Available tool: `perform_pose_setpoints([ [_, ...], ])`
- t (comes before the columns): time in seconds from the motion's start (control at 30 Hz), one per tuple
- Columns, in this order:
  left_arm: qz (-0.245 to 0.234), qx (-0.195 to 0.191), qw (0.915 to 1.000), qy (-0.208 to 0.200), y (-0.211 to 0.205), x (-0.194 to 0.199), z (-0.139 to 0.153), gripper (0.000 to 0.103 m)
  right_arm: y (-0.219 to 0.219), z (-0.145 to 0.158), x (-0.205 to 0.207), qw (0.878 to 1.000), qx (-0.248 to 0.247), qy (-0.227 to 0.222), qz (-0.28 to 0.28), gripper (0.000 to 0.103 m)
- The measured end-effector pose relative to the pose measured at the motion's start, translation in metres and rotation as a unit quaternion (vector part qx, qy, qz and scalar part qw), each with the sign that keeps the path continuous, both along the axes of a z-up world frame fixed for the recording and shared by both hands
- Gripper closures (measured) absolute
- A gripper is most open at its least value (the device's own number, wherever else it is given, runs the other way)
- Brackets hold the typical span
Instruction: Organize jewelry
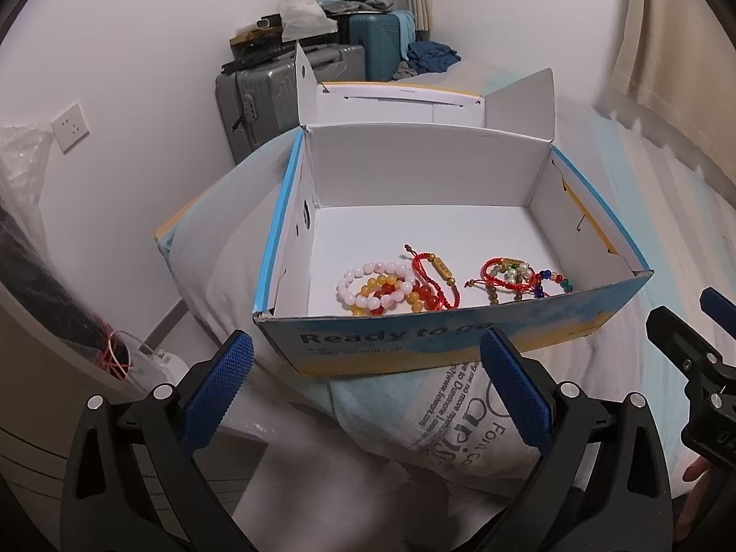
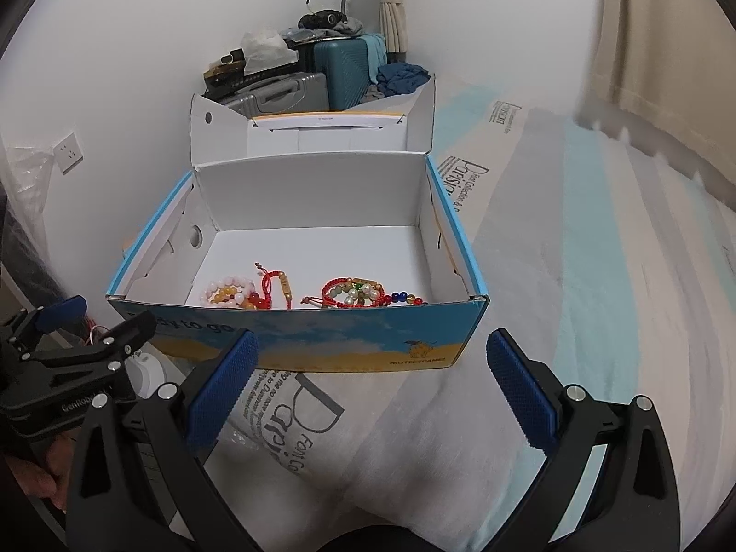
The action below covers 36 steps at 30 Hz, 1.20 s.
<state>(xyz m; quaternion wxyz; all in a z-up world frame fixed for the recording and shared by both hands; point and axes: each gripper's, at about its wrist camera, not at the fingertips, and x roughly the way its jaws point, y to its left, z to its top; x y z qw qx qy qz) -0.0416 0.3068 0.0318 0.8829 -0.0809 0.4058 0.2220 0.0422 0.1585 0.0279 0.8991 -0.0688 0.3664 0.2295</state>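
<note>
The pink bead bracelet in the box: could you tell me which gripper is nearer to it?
Left. The left gripper sits just outside the box below the pink bracelet; the right gripper is further right.

Soft indoor light, blurred fisheye edges

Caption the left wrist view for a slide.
Open left tongs hover before an open box holding beaded bracelets and red cord bracelets.

Both wrist cameras look forward and downward along their own blue-padded fingers, from just in front of the open shoe box (image 1: 414, 345) on the bed (image 2: 575, 322). The left view sits toward the box's left corner, the right view more centred. They share the box interior and the suitcases (image 1: 294, 87) behind.
</note>
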Motion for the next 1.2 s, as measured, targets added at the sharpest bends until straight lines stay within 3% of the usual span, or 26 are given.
perform_pose_setpoints([
  [0.13,-0.001,0.016,0.9999,0.003,-0.003,-0.003,0.000,0.006,0.003,0.001,-0.004,1.000,-0.001,-0.003,0.004,0.008],
  [0.27,-0.005,0.001,1.0000,0.001,-0.003,-0.004,0.000,0.006,0.002,0.002,-0.004,1.000,-0.002,-0.003,0.006,0.008],
  [0.4,-0.005,0.011,0.9999,0.004,-0.006,-0.003,0.000,0.006,0.002,0.002,-0.005,1.000,-0.003,-0.004,0.005,0.008],
  [0.7,0.012,-0.020,0.9997,0.001,0.000,-0.001,-0.004,0.006,0.003,0.002,-0.005,1.000,-0.003,0.000,0.009,0.008],
  [1.1,0.010,0.015,0.9998,-0.002,-0.010,0.003,0.000,0.006,0.002,0.002,-0.004,1.000,-0.004,0.001,0.007,0.008],
  [1.2,0.013,0.001,0.9999,-0.005,-0.006,0.003,0.001,0.006,0.003,0.001,-0.003,1.000,-0.004,0.001,0.007,0.008],
])
